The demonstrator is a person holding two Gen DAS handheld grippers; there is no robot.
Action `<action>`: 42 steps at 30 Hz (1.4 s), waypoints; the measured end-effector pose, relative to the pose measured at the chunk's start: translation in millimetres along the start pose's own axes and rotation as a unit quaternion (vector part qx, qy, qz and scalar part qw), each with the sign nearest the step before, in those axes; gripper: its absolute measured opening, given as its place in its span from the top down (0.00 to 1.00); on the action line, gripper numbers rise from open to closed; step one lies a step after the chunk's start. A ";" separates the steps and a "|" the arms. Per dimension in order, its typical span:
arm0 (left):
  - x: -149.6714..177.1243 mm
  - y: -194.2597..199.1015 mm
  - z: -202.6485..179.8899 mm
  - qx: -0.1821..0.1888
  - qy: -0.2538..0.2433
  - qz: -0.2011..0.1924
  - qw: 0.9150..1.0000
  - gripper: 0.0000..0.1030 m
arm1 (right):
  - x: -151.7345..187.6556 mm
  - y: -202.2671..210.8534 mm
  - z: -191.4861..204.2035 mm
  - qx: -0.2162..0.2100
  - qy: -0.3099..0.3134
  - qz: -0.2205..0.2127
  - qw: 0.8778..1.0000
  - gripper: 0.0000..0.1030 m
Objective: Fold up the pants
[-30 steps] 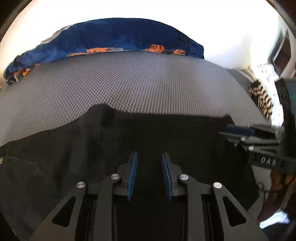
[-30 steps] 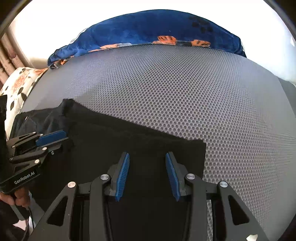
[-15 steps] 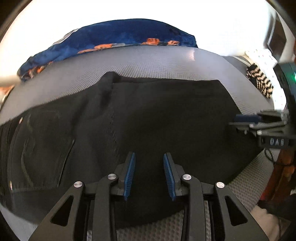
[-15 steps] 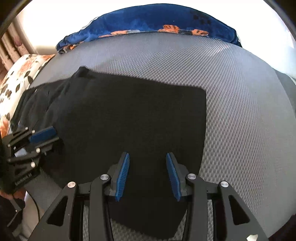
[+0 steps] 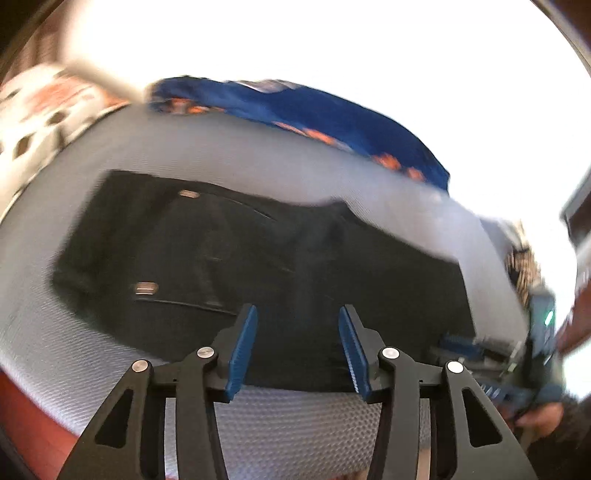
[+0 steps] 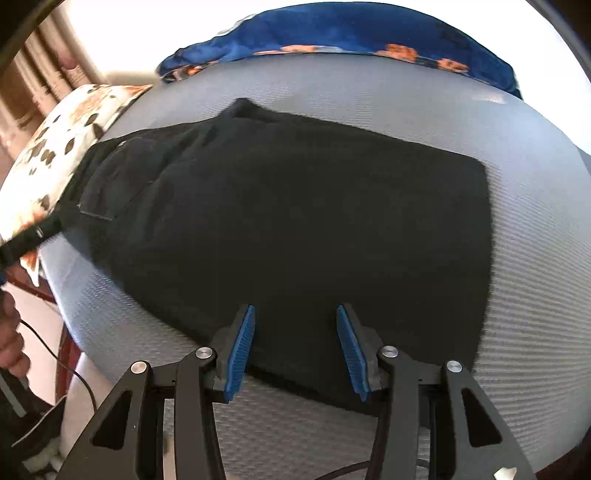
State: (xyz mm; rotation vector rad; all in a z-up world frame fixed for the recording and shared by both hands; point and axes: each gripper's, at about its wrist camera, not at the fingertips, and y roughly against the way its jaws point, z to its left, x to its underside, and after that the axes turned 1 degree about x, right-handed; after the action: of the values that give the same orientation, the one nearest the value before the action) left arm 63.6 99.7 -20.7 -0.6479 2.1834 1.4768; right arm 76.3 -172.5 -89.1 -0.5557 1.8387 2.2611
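The black denim pants (image 6: 295, 206) lie folded flat on the grey honeycomb-textured mat (image 6: 517, 221), waist and pocket end toward the left in the right wrist view, the straight folded edge to the right. The right gripper (image 6: 295, 347) hangs above the near edge of the cloth, its jaws opening and nothing between its blue pads. The left gripper (image 5: 295, 347) hovers over the near edge likewise, its jaws opening and empty. Behind the mat lies a blue blanket with orange patches (image 6: 369, 33); a white cushion with a brown and orange floral print (image 6: 62, 147) sits just beside the waist end. The left wrist view is smeared, so the pocket rivets are hardly readable. A hand (image 6: 11, 343) is cut off at the frame edge.
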 end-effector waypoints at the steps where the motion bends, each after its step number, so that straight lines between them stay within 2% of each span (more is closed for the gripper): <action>1: -3.3 10.2 11.4 -0.010 0.014 -0.008 1.000 0.49 | -1.2 -1.5 6.5 -0.004 0.004 0.001 1.000 0.57; 5: -11.6 42.4 53.8 -0.048 0.053 -0.035 0.997 0.46 | -6.4 -7.4 25.0 -0.018 0.015 0.004 1.000 0.57; 9: -8.0 50.5 96.3 -0.048 0.112 -0.023 0.992 0.46 | -15.2 -15.2 43.7 -0.043 0.021 0.012 0.999 0.57; 13: -3.8 42.0 127.2 -0.023 0.164 0.006 0.986 0.46 | -22.9 -20.4 62.3 -0.056 0.037 0.020 0.998 0.57; 16: -0.1 30.1 144.7 0.014 0.198 0.022 0.980 0.46 | -30.2 -23.3 74.1 -0.063 0.045 0.024 0.997 0.55; 18: 2.6 19.9 161.8 0.052 0.238 0.038 0.969 0.46 | -36.4 -22.4 77.0 -0.070 0.037 0.022 0.997 0.47; 21: 6.3 11.3 184.9 0.070 0.287 0.042 0.955 0.46 | -45.3 -15.6 79.0 -0.069 0.029 0.011 0.997 0.45; 25: 9.7 0.8 206.8 0.096 0.309 0.041 0.945 0.46 | -52.7 -9.6 77.9 -0.063 0.022 0.002 0.998 0.42; 29: 9.2 -13.4 231.3 0.105 0.320 0.051 0.940 0.46 | -57.4 -12.8 75.1 -0.058 0.009 0.008 0.998 0.42; 32: 2.0 -17.7 236.6 0.121 0.315 0.043 0.940 0.44 | -59.0 -17.3 74.4 -0.053 0.001 0.015 0.998 0.42; 34: -1.5 -21.2 239.4 0.150 0.311 0.037 0.938 0.32 | -60.3 -21.4 74.8 -0.049 -0.001 0.018 0.999 0.42; 35: -2.4 -22.6 238.7 0.158 0.308 0.035 0.938 0.30 | -61.2 -24.8 74.2 -0.047 -0.007 0.022 0.999 0.42; 37: -11.2 -25.9 235.3 0.164 0.287 0.040 0.943 0.26 | -62.4 -31.1 73.3 -0.048 -0.018 0.029 0.998 0.42; 40: -20.0 -30.0 228.0 0.162 0.252 0.038 0.953 0.26 | -60.0 -38.2 73.7 -0.046 -0.039 0.035 0.998 0.42; 42: -19.9 -31.1 224.7 0.163 0.239 0.037 0.956 0.26 | -57.5 -40.9 75.0 -0.044 -0.049 0.038 0.997 0.42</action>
State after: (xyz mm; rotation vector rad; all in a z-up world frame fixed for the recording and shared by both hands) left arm 117.1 302.5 -109.5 -0.8838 2.7623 1.0234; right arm 130.6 -85.0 -91.0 -0.3870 1.7490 2.3838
